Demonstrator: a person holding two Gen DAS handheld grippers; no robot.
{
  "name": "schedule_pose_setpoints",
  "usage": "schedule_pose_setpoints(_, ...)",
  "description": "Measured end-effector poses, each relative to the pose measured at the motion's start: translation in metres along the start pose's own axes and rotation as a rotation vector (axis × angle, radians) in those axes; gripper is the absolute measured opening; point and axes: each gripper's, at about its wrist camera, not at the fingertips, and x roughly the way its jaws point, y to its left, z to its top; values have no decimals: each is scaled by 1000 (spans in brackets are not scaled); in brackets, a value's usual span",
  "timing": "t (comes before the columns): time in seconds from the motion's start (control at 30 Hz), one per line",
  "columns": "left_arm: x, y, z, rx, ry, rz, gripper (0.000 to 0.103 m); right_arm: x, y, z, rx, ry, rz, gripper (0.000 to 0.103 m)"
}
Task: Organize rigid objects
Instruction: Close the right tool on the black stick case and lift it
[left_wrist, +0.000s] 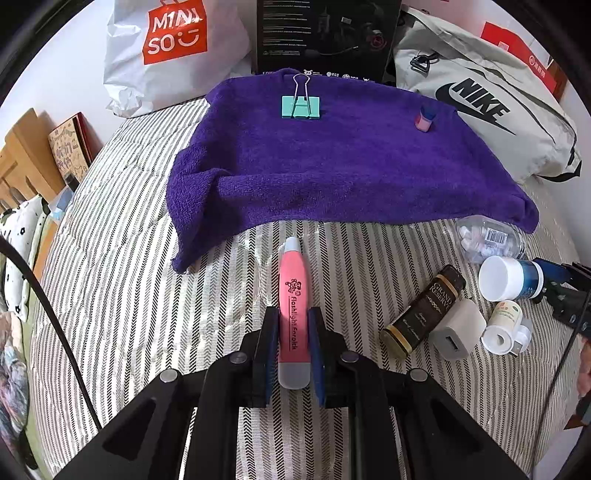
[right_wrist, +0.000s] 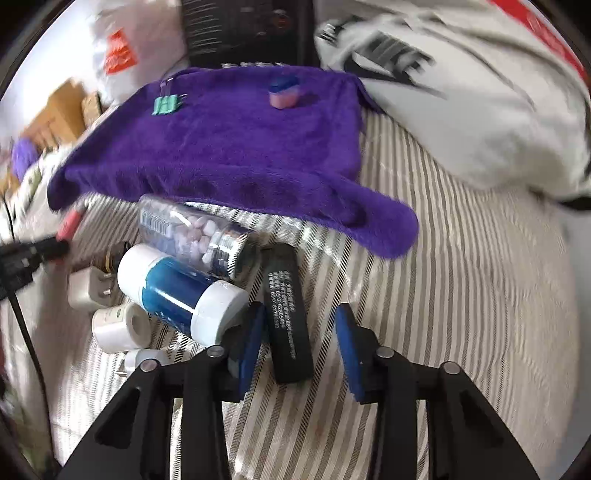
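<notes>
My left gripper (left_wrist: 293, 328) is shut on a pink flashlight earpick (left_wrist: 293, 291), which points toward a purple towel (left_wrist: 332, 166). On the towel rest a teal binder clip (left_wrist: 301, 105) and a small pink and blue object (left_wrist: 424, 120). My right gripper (right_wrist: 301, 332) is open around a flat black bar with white print (right_wrist: 288, 314) that lies on the striped bedsheet (right_wrist: 443, 295). Its left finger (right_wrist: 251, 343) touches a blue and white bottle (right_wrist: 181, 291). A clear pill bottle (right_wrist: 192, 229) lies behind that.
Right of the earpick lie a dark Grand Reserve bottle (left_wrist: 424, 306), a white charger (left_wrist: 456, 332) and small white containers (left_wrist: 504, 325). A Miniso bag (left_wrist: 166, 48), a black box (left_wrist: 325, 37) and a grey Nike bag (left_wrist: 480, 99) line the back.
</notes>
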Motion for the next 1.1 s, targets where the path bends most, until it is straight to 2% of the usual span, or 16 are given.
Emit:
schedule_pose_setpoints(0.03, 0, -1, 0, 1, 0, 3, 16, 0, 3, -1, -18, -11, 16, 22)
schedule_pose_setpoints(0.3, -2, 5, -5, -19, -14, -35, 16, -12, -23, -6, 83, 3, 57, 22)
schedule_pose_setpoints(0.4, -2, 1, -5, -4, -18, -11, 16, -6, -19, -9, 48, 34, 29, 23)
schedule_pose_setpoints(0.53, -2, -6, -5, 18, -29, 16, 16, -4, -15, -11, 41, 0, 18, 25)
schedule_pose_setpoints(0.77, -4, 8, -5, -32, -23, -66, 16, -10, -27, -9, 86, 31, 57, 22)
schedule_pose_setpoints(0.9, -14, 16, -7, -59, -23, -120, 16, -25, -27, -10, 91, 16, 72, 22)
schedule_pose_setpoints(1.1, -29, 24, -6, -63, -47, -127, 16, -38, -27, -8, 100, 9, 83, 22)
